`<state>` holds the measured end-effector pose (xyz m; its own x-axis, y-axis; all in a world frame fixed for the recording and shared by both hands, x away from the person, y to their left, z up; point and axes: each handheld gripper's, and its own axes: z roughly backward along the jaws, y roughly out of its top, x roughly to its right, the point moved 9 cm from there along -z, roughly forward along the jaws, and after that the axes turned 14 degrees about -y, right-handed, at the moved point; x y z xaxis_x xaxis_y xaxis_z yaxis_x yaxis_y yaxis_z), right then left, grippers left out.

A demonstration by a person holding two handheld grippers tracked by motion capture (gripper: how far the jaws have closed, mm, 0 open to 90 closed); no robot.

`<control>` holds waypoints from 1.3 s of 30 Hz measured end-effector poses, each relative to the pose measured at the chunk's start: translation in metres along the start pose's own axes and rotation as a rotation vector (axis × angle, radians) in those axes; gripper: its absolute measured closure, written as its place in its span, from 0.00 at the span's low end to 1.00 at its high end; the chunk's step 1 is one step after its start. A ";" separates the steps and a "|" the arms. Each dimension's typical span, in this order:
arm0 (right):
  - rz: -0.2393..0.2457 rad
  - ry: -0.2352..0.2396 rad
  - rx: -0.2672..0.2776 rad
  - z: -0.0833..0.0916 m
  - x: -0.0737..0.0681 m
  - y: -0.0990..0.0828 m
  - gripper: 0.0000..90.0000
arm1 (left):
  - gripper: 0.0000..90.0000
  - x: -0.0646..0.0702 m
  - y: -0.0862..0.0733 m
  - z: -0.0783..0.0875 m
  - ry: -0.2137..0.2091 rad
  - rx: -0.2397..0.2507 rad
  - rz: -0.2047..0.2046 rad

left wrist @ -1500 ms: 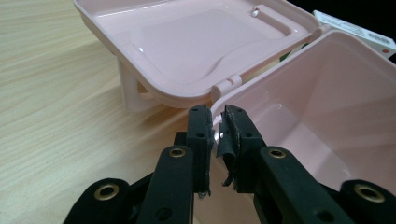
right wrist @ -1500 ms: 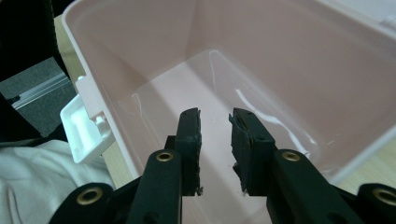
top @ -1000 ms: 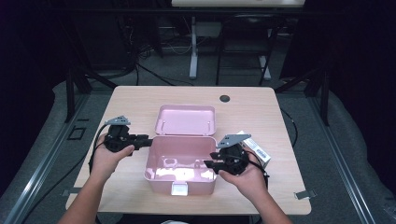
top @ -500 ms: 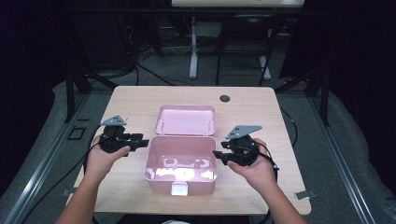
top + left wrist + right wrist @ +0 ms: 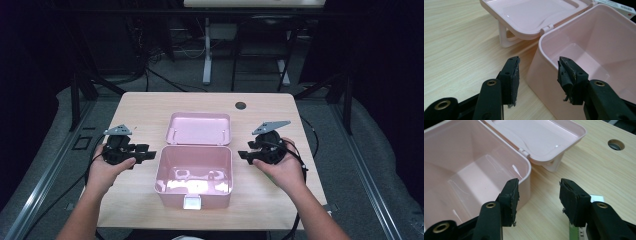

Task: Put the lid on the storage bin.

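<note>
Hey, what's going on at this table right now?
A person holds a claw in each hand on either side of an open pink box on a wooden table. The box's lid is flipped back and the inside looks empty. The left claw and the right claw have just been opening; their jaws stand apart beside the box's walls, gripping nothing. A small white packet lies under the right claw.

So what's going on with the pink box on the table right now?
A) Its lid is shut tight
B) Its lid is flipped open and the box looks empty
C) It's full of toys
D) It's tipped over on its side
B: the pink box stands upright with its lid folded back behind it, and its inside looks bare in the high view and both gripper views.
</note>
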<state>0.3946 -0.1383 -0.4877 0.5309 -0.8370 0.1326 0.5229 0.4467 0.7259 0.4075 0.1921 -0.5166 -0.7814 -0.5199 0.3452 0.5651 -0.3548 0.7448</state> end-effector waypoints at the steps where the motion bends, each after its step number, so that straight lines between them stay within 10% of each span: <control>1: 0.003 -0.002 -0.005 0.000 0.002 0.000 0.54 | 0.58 0.000 -0.001 0.000 0.004 -0.006 -0.001; 12: 0.026 -0.045 -0.095 -0.012 0.030 -0.003 0.52 | 0.60 0.008 0.003 -0.005 -0.001 -0.033 -0.051; 39: 0.046 -0.114 -0.252 -0.033 0.060 -0.020 0.45 | 0.52 0.005 0.006 0.006 0.047 -0.012 -0.026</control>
<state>0.4374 -0.1871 -0.5165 0.4869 -0.8378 0.2469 0.6571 0.5376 0.5285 0.4053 0.1919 -0.5062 -0.7827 -0.5464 0.2980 0.5479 -0.3778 0.7463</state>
